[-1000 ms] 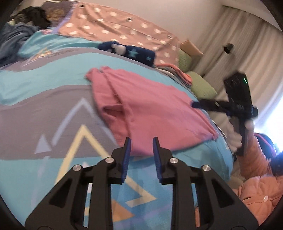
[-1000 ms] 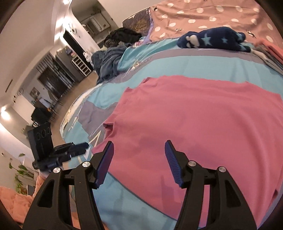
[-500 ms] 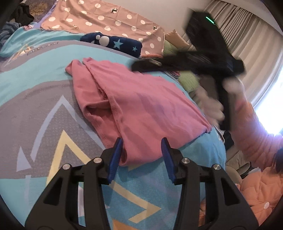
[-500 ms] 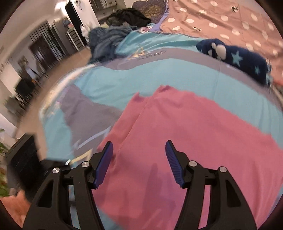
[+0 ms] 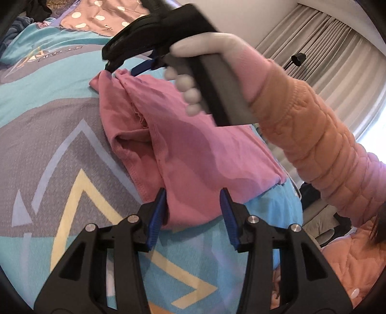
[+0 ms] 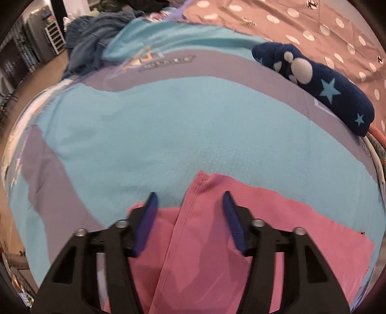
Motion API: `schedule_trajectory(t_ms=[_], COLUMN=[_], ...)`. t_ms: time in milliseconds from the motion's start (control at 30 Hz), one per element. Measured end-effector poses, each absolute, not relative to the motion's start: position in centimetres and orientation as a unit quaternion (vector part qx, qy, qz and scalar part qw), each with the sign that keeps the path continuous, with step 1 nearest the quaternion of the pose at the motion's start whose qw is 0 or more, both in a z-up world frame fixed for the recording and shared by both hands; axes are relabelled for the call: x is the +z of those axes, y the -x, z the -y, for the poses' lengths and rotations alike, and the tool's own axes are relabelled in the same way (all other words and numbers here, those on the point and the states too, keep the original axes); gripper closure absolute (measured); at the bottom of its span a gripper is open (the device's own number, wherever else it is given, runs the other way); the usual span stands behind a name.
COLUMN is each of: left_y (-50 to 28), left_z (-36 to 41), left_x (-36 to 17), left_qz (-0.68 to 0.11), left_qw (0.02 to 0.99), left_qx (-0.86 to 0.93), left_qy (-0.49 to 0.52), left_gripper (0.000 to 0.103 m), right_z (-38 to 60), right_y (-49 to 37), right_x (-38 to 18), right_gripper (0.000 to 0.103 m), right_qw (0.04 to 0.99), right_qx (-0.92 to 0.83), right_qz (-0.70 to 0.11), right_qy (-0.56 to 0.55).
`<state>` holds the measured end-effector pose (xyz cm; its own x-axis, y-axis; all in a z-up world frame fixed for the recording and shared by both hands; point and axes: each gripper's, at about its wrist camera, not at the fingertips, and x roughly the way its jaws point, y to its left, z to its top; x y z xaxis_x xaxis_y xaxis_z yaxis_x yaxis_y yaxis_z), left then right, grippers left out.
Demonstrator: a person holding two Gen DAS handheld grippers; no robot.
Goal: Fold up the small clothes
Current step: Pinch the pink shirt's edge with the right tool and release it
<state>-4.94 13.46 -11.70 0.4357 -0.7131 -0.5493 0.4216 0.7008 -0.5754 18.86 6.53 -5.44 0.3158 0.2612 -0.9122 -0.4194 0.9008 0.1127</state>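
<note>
Bed (image 6: pixel 168 135): teal-and-grey blanket, yellow triangle print. Polka-dot cover (image 6: pixel 301 21) at far edge; curtains (image 5: pixel 333 50) beyond. Navy star-print garment (image 6: pixel 320 87) near far edge. Pink shirt (image 5: pixel 193 154): partly folded, rumpled, sleeve bunched, at near edge. Left gripper (image 5: pixel 193 205): fingers apart over shirt hem. Right gripper (image 6: pixel 189 205): fingers closing, shirt corner between, not pinched.

Your left view takes bright daylight through the pale pleated curtains (image 5: pixel 337 62), glare at the right edge. Soft shadows cross the pink cotton garment (image 5: pixel 193 149). Fisheye bending, dark corners; right view's rim smeared by blur.
</note>
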Motion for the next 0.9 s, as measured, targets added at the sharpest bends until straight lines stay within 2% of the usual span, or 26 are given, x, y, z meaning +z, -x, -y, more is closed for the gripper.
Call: schedule_trajectory(t_ms=[33,67,133,267,367,433,467,500,533,633,733,900], left_y=[4.8,4.5,4.3,5.7,5.9,5.9,6.0,6.0,6.2,6.0,5.7,5.6], left_z=[-13.4,-13.4,-13.3,-14.4,-15.9,-16.2,-16.2,-16.2,-16.1,-16.0,-16.0,-16.0], left_x=[-11.8,-12.0,-12.2,-12.6,-13.5,-13.8,-13.7,-13.6,-13.4,-13.3,-13.4,-13.3], left_qz=[-0.405,-0.408,-0.422,-0.447,-0.456,-0.454,-0.452,-0.450,-0.449,-0.449,-0.450,-0.453], left_qw=[0.827,0.824,0.811,0.795,0.792,0.789,0.791,0.795,0.797,0.799,0.797,0.798], left_qx=[-0.345,-0.348,-0.355,-0.350,-0.328,-0.329,-0.327,-0.325,-0.323,-0.321,-0.321,-0.319], left_qy=[0.182,0.186,0.193,0.215,0.237,0.251,0.250,0.245,0.241,0.238,0.241,0.236], left_gripper=[0.059,0.075,0.100,0.100,0.099,0.099,0.099,0.099,0.099,0.099,0.098,0.098], right_z=[-6.8,-6.9,-6.6,-4.6,-5.0,-5.2,-5.1,-4.9,-4.5,-4.1,-5.1,-9.0], right_y=[-19.1,-19.4,-19.6,-19.7,-20.0,-19.8,-19.7,-19.6,-19.5,-17.9,-16.0,-12.2], right_x=[-5.8,-6.0,-5.6,-3.3,-4.3,-4.9,-5.0,-4.9,-4.6,-2.9,-2.2,-4.6], right_gripper=[0.080,0.101,0.101,0.101,0.100,0.097,0.090,0.076,0.071,0.066,0.049,0.045], right_qw=[0.806,0.811,0.815,0.829,0.807,0.800,0.799,0.797,0.797,0.798,0.783,0.749], right_qx=[0.206,0.198,0.208,0.237,0.282,0.302,0.307,0.310,0.309,0.319,0.333,0.325], right_qz=[-0.549,-0.544,-0.536,-0.506,-0.519,-0.518,-0.517,-0.518,-0.518,-0.511,-0.522,-0.551], right_qy=[0.077,0.085,0.069,0.004,0.008,0.018,0.019,0.014,0.008,0.016,0.057,0.173])
